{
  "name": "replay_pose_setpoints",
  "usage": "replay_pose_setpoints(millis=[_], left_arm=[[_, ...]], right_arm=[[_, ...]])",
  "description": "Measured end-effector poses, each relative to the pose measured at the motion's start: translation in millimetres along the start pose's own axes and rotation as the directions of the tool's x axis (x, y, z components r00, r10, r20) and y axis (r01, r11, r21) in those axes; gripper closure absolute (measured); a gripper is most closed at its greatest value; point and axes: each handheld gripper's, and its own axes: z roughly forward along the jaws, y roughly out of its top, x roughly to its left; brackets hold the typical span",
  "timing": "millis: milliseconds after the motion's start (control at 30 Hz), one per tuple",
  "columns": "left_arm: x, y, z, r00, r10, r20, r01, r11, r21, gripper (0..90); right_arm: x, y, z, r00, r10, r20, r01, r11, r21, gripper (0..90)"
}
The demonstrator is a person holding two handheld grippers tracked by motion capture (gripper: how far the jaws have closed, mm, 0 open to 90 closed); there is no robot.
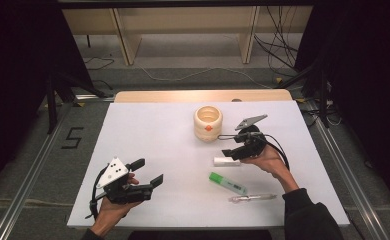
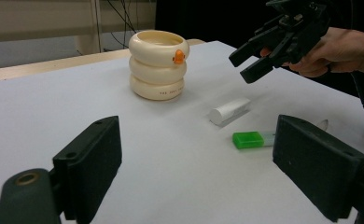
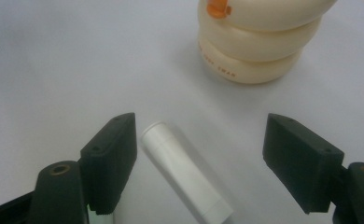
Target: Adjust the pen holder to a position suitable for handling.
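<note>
While the right gripper (image 3: 199,158) is held wide open over the white tube (image 3: 185,175), empty like the open left gripper (image 2: 199,168), a light, stiff, roll-prone body is judged; mid-barrel is advised.

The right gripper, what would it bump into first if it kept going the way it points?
Probably the white tube lying between the right gripper's open jaws on the table; the cream ring-shaped holder stands farther beyond it.
</note>
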Motion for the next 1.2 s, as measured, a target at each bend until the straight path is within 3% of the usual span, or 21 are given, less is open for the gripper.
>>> replay_pose_setpoints(millis=[267, 733, 1200], left_arm=[[0.0, 0.1, 0.2, 1.0000, 0.000, 0.000, 0.000, 1.0000, 0.001, 15.1], [-0.8, 1.6, 4.3, 0.9999, -0.009, 0.005, 0.009, 1.0000, -0.001, 15.1], [-0.3, 1.1, 4.8, 1.0000, -0.004, 0.007, 0.004, 1.0000, 0.005, 15.1]], right_arm=[[7.5, 1.7, 6.8, 0.9993, -0.034, -0.017, 0.035, 0.997, 0.065, 27.0], [13.8, 4.4, 19.3, 0.9957, -0.090, -0.020, 0.092, 0.988, 0.120, 27.7], [17.9, 8.8, 32.3, 0.9883, -0.151, -0.023, 0.152, 0.966, 0.207, 28.1]])
